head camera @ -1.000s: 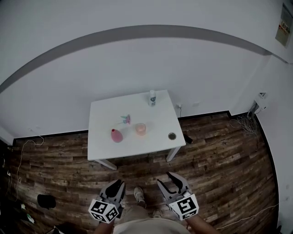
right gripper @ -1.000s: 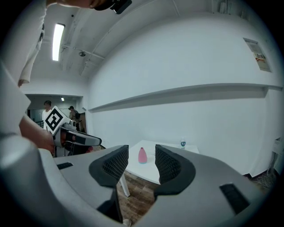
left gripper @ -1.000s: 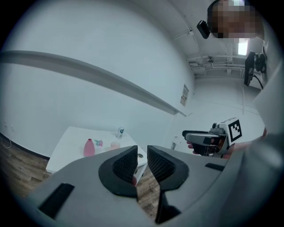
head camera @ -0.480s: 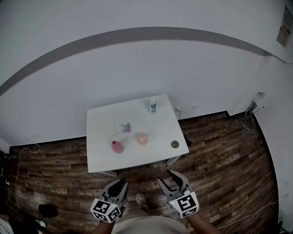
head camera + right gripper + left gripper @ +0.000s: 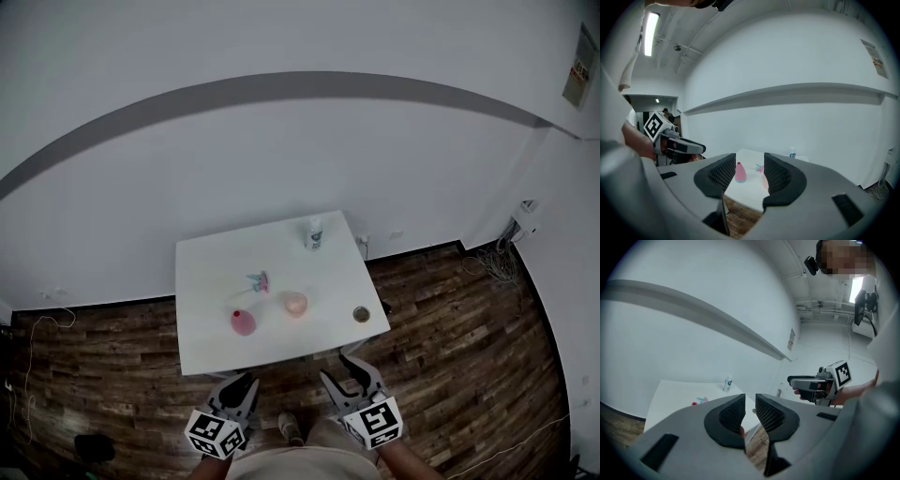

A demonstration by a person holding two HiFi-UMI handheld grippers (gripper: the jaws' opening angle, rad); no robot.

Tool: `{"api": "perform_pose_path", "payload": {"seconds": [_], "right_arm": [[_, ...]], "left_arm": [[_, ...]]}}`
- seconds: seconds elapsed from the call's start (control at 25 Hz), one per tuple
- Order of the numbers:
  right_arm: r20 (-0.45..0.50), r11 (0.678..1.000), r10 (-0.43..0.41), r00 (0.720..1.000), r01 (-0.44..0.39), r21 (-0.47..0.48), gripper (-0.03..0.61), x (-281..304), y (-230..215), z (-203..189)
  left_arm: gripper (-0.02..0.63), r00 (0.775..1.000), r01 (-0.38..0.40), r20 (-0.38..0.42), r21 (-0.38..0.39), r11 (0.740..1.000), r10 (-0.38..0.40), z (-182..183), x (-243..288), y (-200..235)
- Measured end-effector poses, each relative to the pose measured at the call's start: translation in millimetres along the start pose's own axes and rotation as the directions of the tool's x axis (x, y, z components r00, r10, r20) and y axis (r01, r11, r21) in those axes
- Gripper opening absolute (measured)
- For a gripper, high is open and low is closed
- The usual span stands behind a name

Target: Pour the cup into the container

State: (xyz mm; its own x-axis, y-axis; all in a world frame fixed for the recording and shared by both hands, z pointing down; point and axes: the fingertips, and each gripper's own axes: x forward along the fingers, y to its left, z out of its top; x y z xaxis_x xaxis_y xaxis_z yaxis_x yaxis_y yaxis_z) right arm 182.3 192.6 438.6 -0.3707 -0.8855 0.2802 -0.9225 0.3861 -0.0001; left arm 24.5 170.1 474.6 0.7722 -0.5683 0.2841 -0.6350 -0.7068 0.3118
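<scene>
I count one table [image 5: 211,272], one pink vase [image 5: 243,322], one pink cup [image 5: 295,304], one white bottle [image 5: 313,234]. Also one round container [image 5: 362,314], one small pink-and-teal object [image 5: 258,281].

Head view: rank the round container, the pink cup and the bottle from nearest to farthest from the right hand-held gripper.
From the right hand-held gripper:
1. the round container, by the front right corner of the table
2. the pink cup, mid-table, left of the container
3. the bottle, at the far edge
</scene>
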Motion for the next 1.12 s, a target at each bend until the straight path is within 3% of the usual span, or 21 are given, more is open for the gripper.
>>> {"api": "perform_pose_path", "payload": {"seconds": [1.12], "right_arm": [[-0.015, 0.984, 0.164, 0.986, -0.165, -0.073, 0.172, 54.5, -58.6, 19.6]], "left_arm": [[0.074, 0.986, -0.161, 0.026, -0.071, 0.984, 0.164, 19.6, 41.4, 10.5]]}}
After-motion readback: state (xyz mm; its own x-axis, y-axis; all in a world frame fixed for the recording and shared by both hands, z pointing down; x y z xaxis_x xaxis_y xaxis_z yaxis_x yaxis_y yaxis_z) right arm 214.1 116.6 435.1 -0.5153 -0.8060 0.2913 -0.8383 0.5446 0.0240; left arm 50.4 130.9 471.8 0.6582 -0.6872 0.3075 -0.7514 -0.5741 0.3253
